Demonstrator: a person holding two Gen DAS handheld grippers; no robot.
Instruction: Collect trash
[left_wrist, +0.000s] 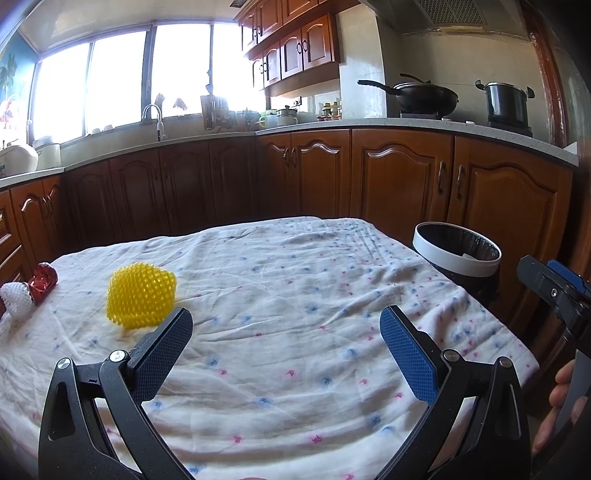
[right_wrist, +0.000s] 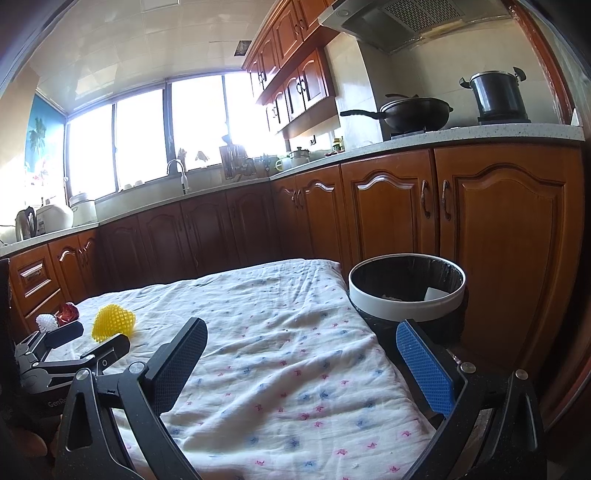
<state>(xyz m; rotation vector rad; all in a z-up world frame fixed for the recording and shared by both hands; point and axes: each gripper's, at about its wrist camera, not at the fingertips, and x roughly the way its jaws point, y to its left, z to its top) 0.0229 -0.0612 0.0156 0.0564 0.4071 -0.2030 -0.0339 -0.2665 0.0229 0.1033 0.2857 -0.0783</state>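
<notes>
A yellow foam fruit net (left_wrist: 140, 294) lies on the cloth-covered table (left_wrist: 295, 280), just beyond my left gripper's left finger. A red crumpled wrapper (left_wrist: 43, 281) and a white foam net (left_wrist: 16, 300) sit at the table's far left edge. My left gripper (left_wrist: 286, 323) is open and holds nothing. My right gripper (right_wrist: 301, 334) is open too, hovering over the table's right side near the bin (right_wrist: 406, 286), a black bag-lined can with a white rim. From the right wrist view, the yellow net (right_wrist: 112, 325), the wrapper (right_wrist: 69, 312), the white net (right_wrist: 47, 322) and my left gripper (right_wrist: 88, 338) appear at left.
Wooden kitchen cabinets (left_wrist: 399, 177) run behind the table and bin. The counter carries a wok (left_wrist: 421, 96), a pot (left_wrist: 506, 103) and a sink tap (left_wrist: 157, 120). A hand (left_wrist: 561, 398) shows at the right edge of the left wrist view.
</notes>
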